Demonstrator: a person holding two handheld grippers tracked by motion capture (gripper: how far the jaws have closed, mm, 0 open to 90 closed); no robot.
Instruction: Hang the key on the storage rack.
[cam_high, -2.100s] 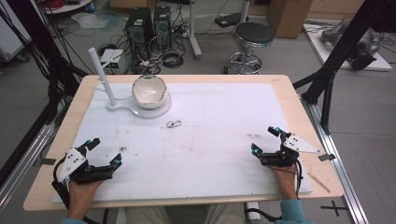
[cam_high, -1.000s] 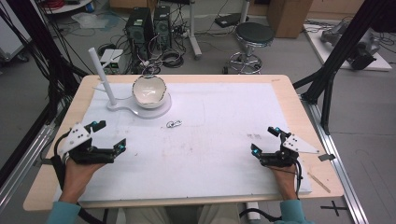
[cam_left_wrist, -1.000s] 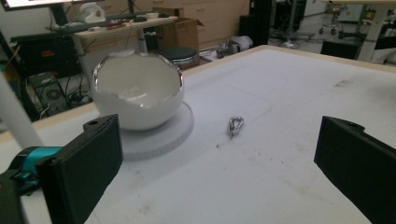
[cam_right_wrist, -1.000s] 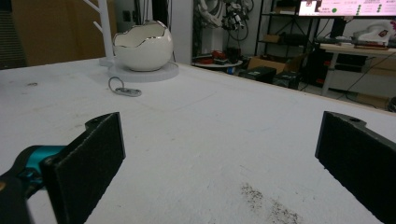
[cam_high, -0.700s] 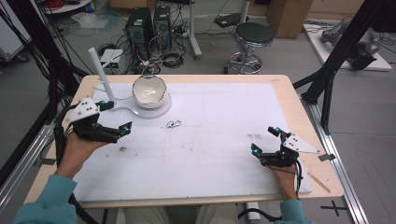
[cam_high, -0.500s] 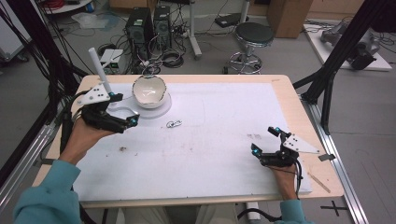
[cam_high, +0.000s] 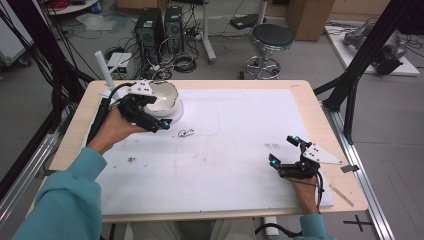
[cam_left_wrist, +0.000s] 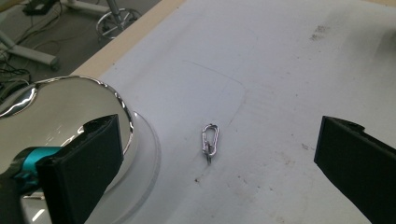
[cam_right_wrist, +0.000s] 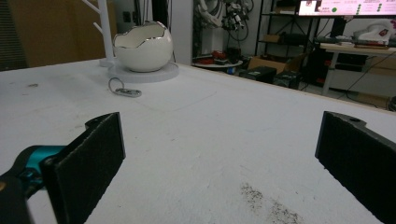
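Steel clip (cam_left_wrist: 210, 142) lies untouched on the white mat (cam_high: 235, 135), just beside the bowl's (cam_high: 167, 97) round base, between the left gripper's (cam_high: 156, 121) wide-spread jaws; pickup is judged not yet begun. The right gripper (cam_high: 285, 151) rests near the table's near edge, jaws wide, empty. The clip's attached ring is too small to make out.
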